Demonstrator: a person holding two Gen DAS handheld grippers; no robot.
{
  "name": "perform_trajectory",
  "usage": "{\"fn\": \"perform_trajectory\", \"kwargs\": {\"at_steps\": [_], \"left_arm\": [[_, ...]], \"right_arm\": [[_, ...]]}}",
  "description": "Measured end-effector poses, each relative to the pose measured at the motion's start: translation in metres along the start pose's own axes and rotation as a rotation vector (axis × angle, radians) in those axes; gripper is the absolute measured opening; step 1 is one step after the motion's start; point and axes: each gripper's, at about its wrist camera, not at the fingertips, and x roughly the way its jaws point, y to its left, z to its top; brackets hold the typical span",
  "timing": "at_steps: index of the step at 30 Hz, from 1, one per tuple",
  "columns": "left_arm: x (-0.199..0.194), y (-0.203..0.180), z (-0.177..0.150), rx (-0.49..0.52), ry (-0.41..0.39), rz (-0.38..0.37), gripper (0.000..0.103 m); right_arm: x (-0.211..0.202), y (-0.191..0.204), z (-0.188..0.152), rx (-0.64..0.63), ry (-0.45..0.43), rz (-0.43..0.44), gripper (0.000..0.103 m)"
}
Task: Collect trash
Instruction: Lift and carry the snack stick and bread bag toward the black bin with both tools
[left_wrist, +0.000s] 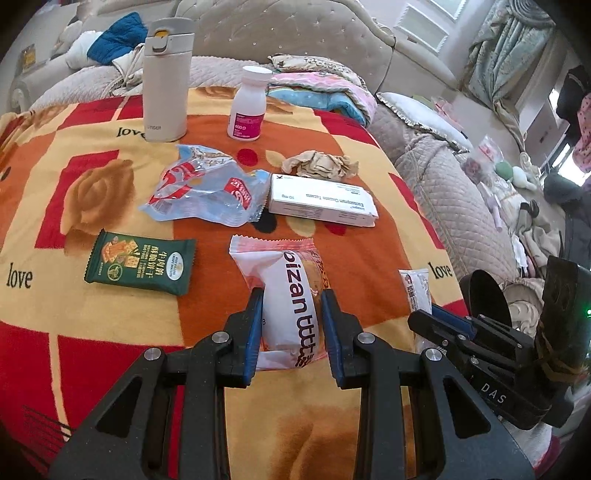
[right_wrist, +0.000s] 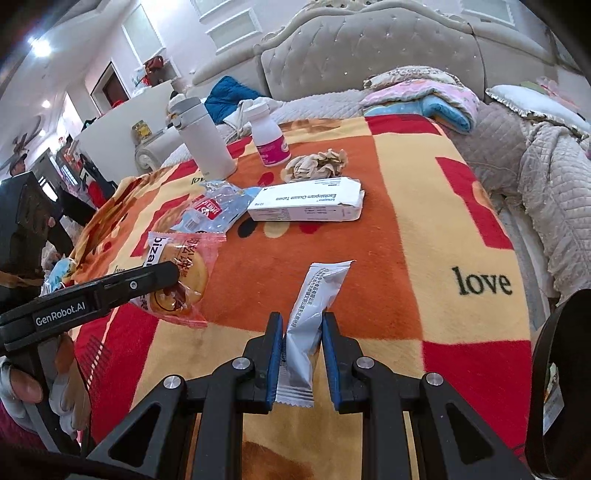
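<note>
On the bed, over the patterned blanket (left_wrist: 110, 332), both grippers carry wrappers.

Left gripper (left_wrist: 291, 332): jaws clamped on the pastry packet (left_wrist: 291, 295), held across its middle, clear of the blanket. It looks light, crinkly, slippery film with a soft pastry inside; a grip on the body risks crushing it, so the sealed end is the safer hold.

Right gripper (right_wrist: 301, 347): jaws clenched on the grey sachet (right_wrist: 314, 306), near its lower seal. Judged thin, limp and near weightless.

Count on the blanket:
- one green biscuit packet (left_wrist: 142, 266), flat, probably easiest to pinch by its edge
- one clear torn bag (left_wrist: 207, 192), flimsy
- one crumpled paper ball (left_wrist: 319, 164), soft
- one white carton (left_wrist: 323, 201), stiff
- one pill bottle (left_wrist: 249, 105), upright
- one flask (left_wrist: 168, 79), upright
</note>
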Motion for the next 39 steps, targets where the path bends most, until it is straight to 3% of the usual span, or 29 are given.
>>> {"fn": "perform_trajectory", "kwargs": {"at_steps": [25,28,30,36,39], "left_arm": [[0.006,-0.034,-0.006,0.067,0.010,0.000,0.028],[0.007,-0.032,-0.008,0.063,0.015,0.004,0.028],[0.007,-0.029,-0.009,0.057,0.020,0.006,0.028],[0.010,-0.023,-0.013,0.042,0.035,0.003,0.028],[0.012,-0.025,-0.015,0.044,0.041,-0.004,0.028]], "right_arm": [[-0.013,-0.022,-0.008,0.023,0.009,-0.015,0.021],[-0.009,-0.021,-0.009,0.015,0.032,-0.025,0.033],[-0.006,-0.019,-0.010,0.010,0.040,-0.035,0.035],[0.009,-0.022,-0.012,-0.009,0.076,-0.074,0.035],[0.014,-0.022,-0.014,-0.035,0.067,-0.104,0.024]]}}
